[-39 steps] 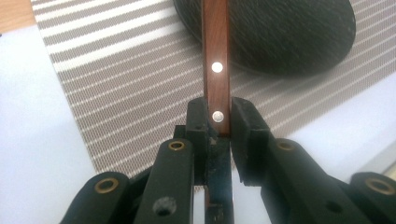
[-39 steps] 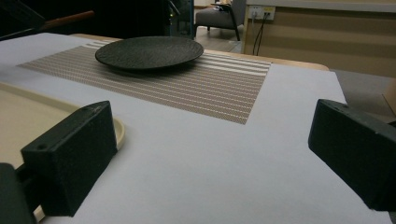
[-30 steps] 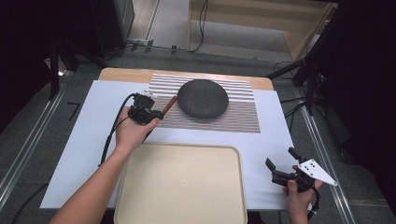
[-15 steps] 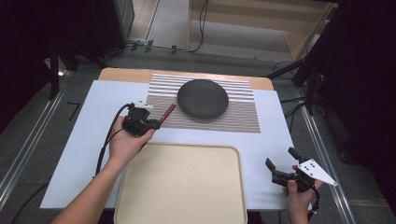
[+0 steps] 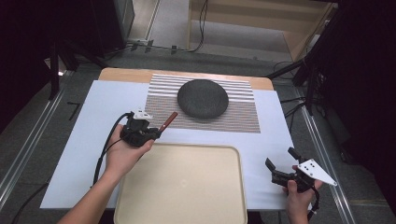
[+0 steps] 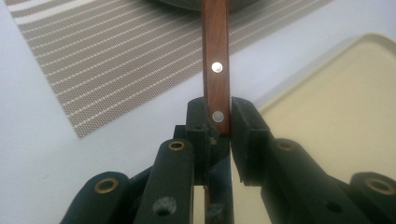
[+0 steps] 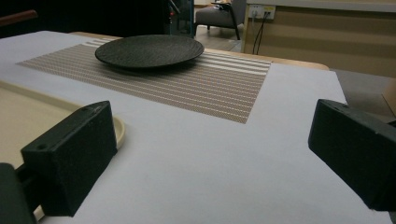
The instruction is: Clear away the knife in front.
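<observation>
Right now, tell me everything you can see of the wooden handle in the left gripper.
The wooden handle is a slim, flat bar of reddish-brown wood with two round metal rivets along its face. The left gripper is shut on its near end, one of the fingers pressing each side. In the high view it juts out past the fingers toward the striped placemat and the dark plate, beside the beige tray. What it is fixed to is hidden behind the fingers.
</observation>
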`<control>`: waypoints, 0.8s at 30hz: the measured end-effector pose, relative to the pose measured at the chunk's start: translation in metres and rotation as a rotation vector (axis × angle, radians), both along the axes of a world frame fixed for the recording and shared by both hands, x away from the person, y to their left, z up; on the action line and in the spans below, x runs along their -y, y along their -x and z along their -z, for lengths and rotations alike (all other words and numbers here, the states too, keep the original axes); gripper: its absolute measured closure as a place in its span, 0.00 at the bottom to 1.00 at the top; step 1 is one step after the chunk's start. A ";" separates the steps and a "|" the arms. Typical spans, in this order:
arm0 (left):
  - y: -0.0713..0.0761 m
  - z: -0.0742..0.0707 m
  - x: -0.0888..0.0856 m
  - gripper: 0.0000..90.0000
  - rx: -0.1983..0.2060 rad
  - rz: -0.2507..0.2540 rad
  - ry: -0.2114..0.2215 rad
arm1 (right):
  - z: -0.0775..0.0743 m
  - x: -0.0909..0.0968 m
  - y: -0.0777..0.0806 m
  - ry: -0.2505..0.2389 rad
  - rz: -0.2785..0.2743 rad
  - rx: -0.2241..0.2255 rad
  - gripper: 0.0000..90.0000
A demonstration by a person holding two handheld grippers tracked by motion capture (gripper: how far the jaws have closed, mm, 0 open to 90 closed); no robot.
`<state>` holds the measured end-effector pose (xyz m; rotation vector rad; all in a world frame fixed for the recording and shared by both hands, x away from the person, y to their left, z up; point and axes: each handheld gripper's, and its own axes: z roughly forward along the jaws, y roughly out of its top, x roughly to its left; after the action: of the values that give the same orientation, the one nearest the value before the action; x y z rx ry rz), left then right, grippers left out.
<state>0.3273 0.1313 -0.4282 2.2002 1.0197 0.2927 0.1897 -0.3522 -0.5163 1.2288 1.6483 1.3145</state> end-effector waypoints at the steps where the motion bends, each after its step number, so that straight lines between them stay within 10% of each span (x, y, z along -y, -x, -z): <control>1: 0.002 0.000 0.000 0.87 -0.002 0.000 0.003 | 0.000 0.000 0.000 -0.001 0.001 -0.001 0.00; 24: 0.056 0.011 -0.015 0.87 0.019 -0.027 0.043 | 0.000 0.001 0.000 -0.001 0.004 0.003 0.00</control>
<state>0.2716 0.1462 -0.4396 2.1424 1.0371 0.3008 0.1897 -0.3529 -0.5162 1.2299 1.6429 1.3139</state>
